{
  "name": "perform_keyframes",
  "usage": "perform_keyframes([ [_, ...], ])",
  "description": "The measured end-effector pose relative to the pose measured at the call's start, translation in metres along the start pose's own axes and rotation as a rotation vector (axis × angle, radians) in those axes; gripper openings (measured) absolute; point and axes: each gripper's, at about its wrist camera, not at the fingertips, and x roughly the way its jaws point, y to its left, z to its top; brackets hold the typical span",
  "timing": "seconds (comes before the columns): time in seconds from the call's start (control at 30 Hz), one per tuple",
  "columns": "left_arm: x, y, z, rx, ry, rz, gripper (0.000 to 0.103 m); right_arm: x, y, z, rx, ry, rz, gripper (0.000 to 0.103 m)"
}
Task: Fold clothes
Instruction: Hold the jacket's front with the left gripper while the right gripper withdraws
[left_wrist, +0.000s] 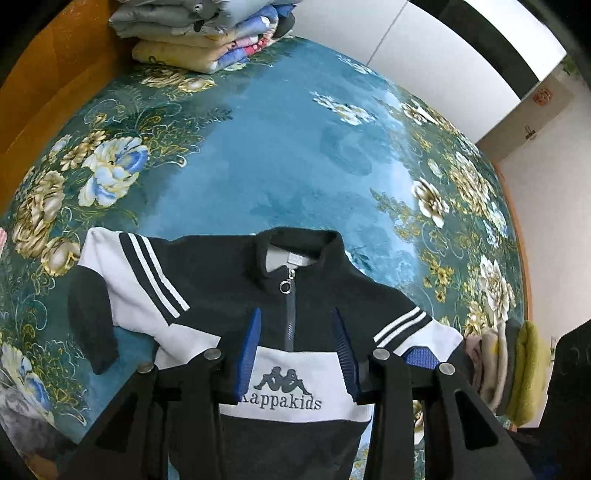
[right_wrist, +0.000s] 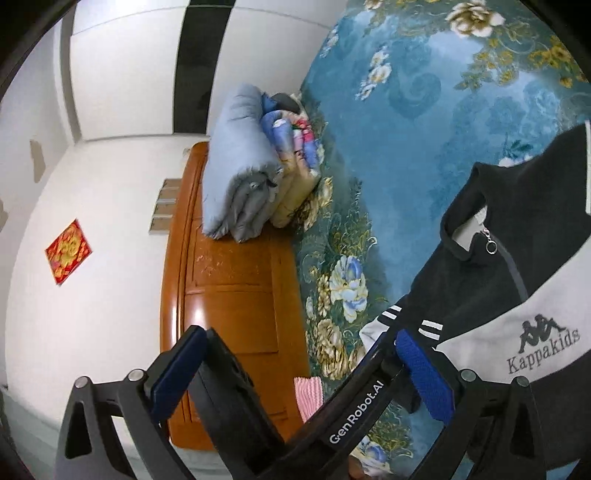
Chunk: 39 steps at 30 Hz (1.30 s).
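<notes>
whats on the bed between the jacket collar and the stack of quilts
Nothing: in the left wrist view, only bare floral bedspread lies between the jacket collar and the folded quilts.

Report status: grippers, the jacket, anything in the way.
Left gripper open above jacket chest, holding nothing. Right gripper open at its striped sleeve. Jacket flat, face up, zipped, unfolded. Bedspread beyond collar clear; folded quilts far corner.

left claw (left_wrist: 295, 347) — jaws parted, empty; right claw (right_wrist: 295, 373) — jaws spread wide, empty, rolled sideways.

Floral teal bed (left_wrist: 258, 155), jacket (left_wrist: 207, 280), stacked quilts (left_wrist: 192, 37), perhaps knitwear (left_wrist: 517, 373)
</notes>
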Motion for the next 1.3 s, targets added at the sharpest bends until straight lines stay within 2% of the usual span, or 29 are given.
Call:
perform_keyframes([
  [0.17, 0.003, 0.011, 0.004, -0.044, 0.004, -0.061, 0.041, 0.010, 0.002, -0.007, 0.030, -0.017, -0.024, 0.103],
  [0.3, 0.007, 0.014, 0.005, -0.074, 0.023, -0.053, 0.039, 0.015, 0.001, -0.008, 0.047, -0.025, -0.040, 0.103],
  [0.53, 0.017, 0.014, 0.008, -0.054, 0.053, -0.031, 0.037, 0.020, -0.007, -0.008, 0.104, -0.028, -0.046, 0.103],
  [0.7, 0.021, 0.026, 0.014, -0.082, 0.040, 0.030, 0.037, 0.024, -0.004, -0.010, 0.075, 0.015, -0.036, 0.103],
  [1.03, 0.026, 0.025, 0.013, -0.048, 0.077, 0.012, 0.038, 0.025, -0.008, -0.013, 0.099, 0.054, -0.022, 0.103],
  [1.13, 0.026, 0.022, 0.012, -0.028, 0.076, 0.014, 0.039, 0.021, -0.008, -0.010, 0.093, 0.036, -0.014, 0.103],
  [1.3, 0.027, 0.019, 0.010, -0.058, 0.085, 0.013, 0.039, 0.019, -0.008, -0.008, 0.081, 0.024, -0.032, 0.103],
])
